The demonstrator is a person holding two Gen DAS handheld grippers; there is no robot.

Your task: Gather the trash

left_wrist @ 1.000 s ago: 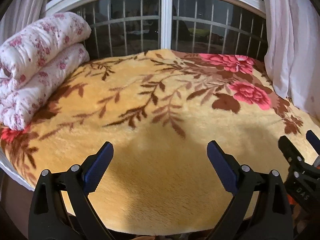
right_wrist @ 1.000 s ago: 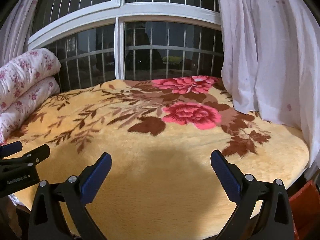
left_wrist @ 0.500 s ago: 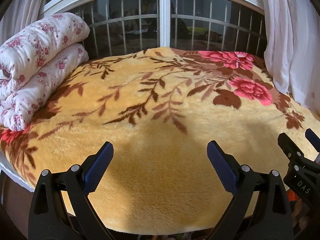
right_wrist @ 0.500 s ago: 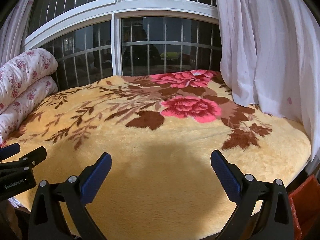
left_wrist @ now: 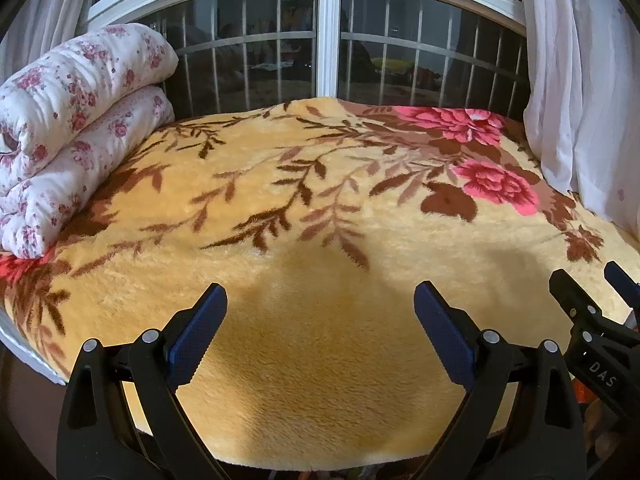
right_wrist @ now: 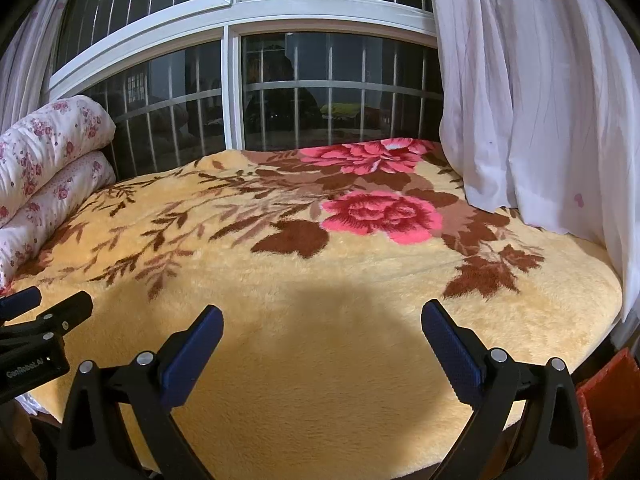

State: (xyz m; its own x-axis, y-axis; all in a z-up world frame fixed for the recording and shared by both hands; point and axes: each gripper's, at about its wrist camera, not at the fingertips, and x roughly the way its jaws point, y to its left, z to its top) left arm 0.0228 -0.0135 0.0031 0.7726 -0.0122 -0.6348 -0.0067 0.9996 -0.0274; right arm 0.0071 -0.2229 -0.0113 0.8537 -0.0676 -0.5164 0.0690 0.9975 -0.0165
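Over the near edge of the bed: both tongs hung side by side above the plush floral blanket (left_wrist: 320, 380), facing the barred window (left_wrist: 332, 40).

Left gripper (left_wrist: 320, 320): its jaws stood spread wide with nothing between them; only yellow pile showed in the gap.

Right gripper (right_wrist: 322, 344): likewise spread and empty; its tip also showed at the right edge of the left wrist view.

Change over the last second: both views had tipped up a little, so more window and ceiling-light reflection showed and the blanket's far edge sat lower; neither pair of jaws had altered its spread.

Trash: none could be seen anywhere on the blanket in either view. An orange-red bag or bin (right_wrist: 608, 412) showed past the bed's near right corner, possibly the place for rubbish, though that could not be confirmed.

Other things on the bed: a folded floral quilt (left_wrist: 72, 120) lay along the left edge, and a white curtain (right_wrist: 540, 100) draped onto the far right corner.

Meaning for the task: this looked like a survey or pause, with no item targeted; the next move probably called for turning toward wherever rubbish lay.
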